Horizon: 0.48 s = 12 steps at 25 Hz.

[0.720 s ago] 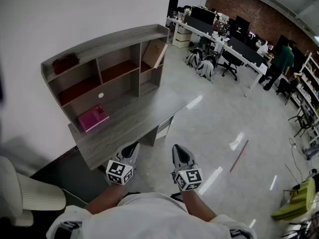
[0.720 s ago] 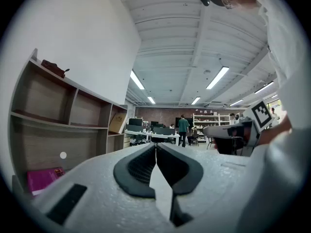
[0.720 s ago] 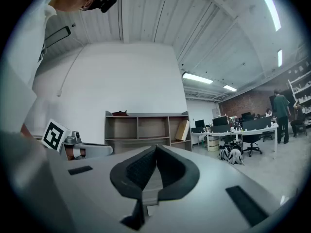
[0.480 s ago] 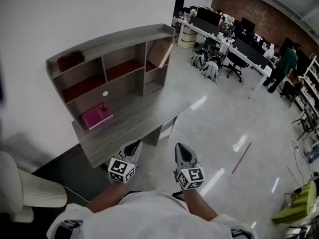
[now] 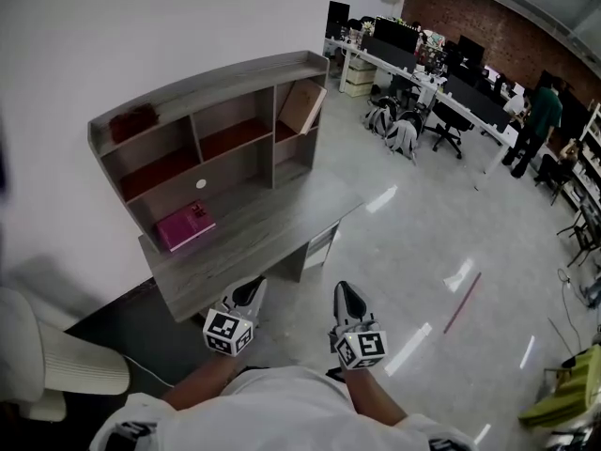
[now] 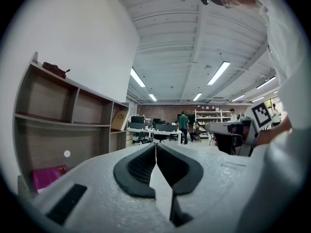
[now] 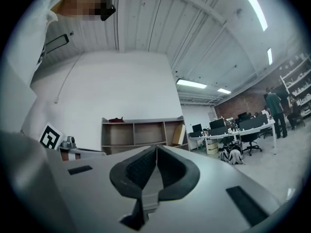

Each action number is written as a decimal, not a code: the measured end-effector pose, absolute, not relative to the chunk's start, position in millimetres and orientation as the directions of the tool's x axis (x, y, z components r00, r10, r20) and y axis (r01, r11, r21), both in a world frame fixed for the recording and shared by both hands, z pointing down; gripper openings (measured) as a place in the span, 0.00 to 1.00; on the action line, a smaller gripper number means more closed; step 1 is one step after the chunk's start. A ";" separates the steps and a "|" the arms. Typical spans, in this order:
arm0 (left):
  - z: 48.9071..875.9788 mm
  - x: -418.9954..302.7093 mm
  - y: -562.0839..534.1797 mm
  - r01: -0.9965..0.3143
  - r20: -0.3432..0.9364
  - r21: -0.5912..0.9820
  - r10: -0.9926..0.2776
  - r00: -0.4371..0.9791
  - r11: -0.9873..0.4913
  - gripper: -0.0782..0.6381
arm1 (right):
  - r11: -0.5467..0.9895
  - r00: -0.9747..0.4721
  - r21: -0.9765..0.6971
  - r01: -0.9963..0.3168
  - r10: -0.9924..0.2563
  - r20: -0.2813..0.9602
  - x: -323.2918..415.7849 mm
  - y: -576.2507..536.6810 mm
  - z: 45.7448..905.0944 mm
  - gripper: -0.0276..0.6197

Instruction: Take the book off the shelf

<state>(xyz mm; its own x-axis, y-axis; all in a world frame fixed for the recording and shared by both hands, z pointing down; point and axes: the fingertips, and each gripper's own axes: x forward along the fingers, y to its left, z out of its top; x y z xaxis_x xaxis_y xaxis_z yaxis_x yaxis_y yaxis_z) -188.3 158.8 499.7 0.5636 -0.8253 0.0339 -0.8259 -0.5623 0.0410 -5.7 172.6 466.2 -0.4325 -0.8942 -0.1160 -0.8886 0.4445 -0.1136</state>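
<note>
A brown book [image 5: 300, 106] leans tilted in the upper right compartment of the grey wooden shelf [image 5: 216, 83] on a desk [image 5: 272, 219]. It also shows far off as the brown book [image 6: 119, 120] in the left gripper view and the brown book [image 7: 179, 134] in the right gripper view. A pink book [image 5: 185, 226] lies flat on the desk under the shelf. My left gripper [image 5: 248, 294] and right gripper [image 5: 347, 297] hover close to my body, short of the desk's front edge. Both are shut and hold nothing.
A dark red object [image 5: 131, 120] rests on top of the shelf. A white chair [image 5: 47, 365] stands at the left. Office desks with monitors and chairs [image 5: 441, 92] and a person in green [image 5: 540, 111] are at the far right. A red stick [image 5: 462, 302] lies on the floor.
The desk and shelf have drifted a little right and down in the head view as my head moved. Both grippers stay shut near my body, slightly lower in frame.
</note>
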 end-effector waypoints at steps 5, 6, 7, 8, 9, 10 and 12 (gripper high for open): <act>502.2 -180.8 158.2 -0.822 0.026 0.062 -0.823 0.568 -0.566 0.13 | 0.483 -0.472 -0.144 -0.863 -0.875 -0.106 -0.2 172.8 477.8 0.07; 502.8 -178.5 159.9 -0.820 0.025 0.061 -0.821 0.571 -0.569 0.13 | 0.484 -0.472 -0.142 -0.864 -0.875 -0.109 2.4 173.9 479.8 0.07; 503.0 -175.4 161.7 -0.818 0.025 0.056 -0.818 0.574 -0.572 0.13 | 0.484 -0.472 -0.139 -0.864 -0.875 -0.111 5.6 174.4 480.9 0.07; 502.9 -172.3 163.3 -0.817 0.026 0.050 -0.817 0.576 -0.574 0.13 | 0.485 -0.473 -0.137 -0.863 -0.874 -0.113 8.9 174.2 481.3 0.07; 502.8 -169.9 164.2 -0.818 0.026 0.044 -0.818 0.575 -0.573 0.13 | 0.486 -0.474 -0.138 -0.863 -0.873 -0.114 11.8 173.5 481.5 0.07; 503.4 -168.6 164.4 -0.821 0.027 0.041 -0.820 0.571 -0.570 0.13 | 0.486 -0.474 -0.139 -0.863 -0.873 -0.115 14.3 172.5 482.3 0.07; 507.3 -167.0 163.4 -0.827 0.028 0.053 -0.827 0.562 -0.560 0.13 | 0.492 -0.479 -0.143 -0.859 -0.870 -0.116 18.5 170.0 485.6 0.07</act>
